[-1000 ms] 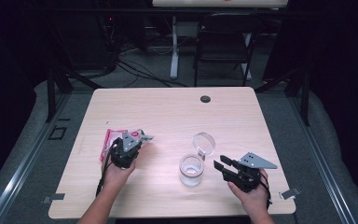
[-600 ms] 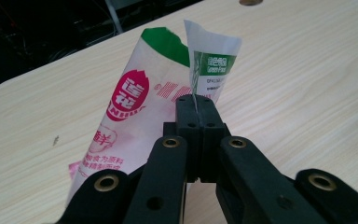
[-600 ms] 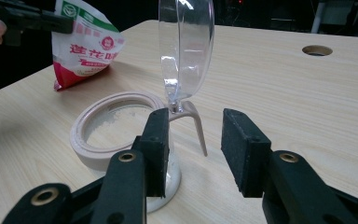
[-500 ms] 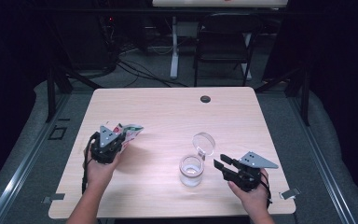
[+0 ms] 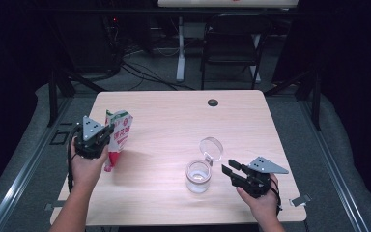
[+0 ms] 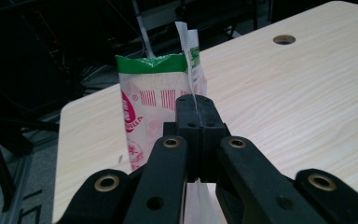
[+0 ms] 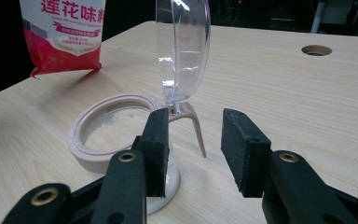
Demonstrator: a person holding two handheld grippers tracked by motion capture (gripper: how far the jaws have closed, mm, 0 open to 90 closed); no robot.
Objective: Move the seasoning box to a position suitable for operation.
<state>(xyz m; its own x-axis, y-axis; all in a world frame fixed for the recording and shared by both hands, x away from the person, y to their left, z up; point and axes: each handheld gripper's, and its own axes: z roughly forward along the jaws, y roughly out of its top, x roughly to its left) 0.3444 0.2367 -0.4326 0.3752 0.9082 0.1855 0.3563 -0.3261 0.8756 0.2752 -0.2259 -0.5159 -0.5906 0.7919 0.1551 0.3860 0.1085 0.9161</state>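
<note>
Pale wood-grain table (image 5: 174, 121) fills the middle of a dark room, with the person's forearms coming in from its near edge. Nearest on the right, the right gripper (image 5: 233, 173) rests low on the tabletop with its jaws spread and nothing between them, aimed at the jar (image 5: 198, 176) just beside its tips. In the right gripper view the jar's beige rim (image 7: 93, 135) sits just left of the jaws, white grains lie inside, and the clear hinged lid (image 7: 182, 46) stands upright and open on the far side of the mouth.

On the left, the left gripper (image 5: 107, 137) has its jaws pressed together on the edge of the red, white and green pouch (image 5: 118, 137), which hangs upright off the table, long axis vertical, green-banded top uppermost (image 6: 151, 63). The relation that matters: the jar lies well apart from the pouch, across the table to the person's right and slightly nearer, so the pouch probably has to travel that way and tip over the open mouth. The bare wood between them holds nothing; only the raised lid stands near the pouring spot, and the right gripper is the nearer one to steady the jar.

Farther off, a round cable hole (image 5: 213, 102) marks the far table edge, and beyond it a chair (image 5: 232, 53) and cables on the floor
</note>
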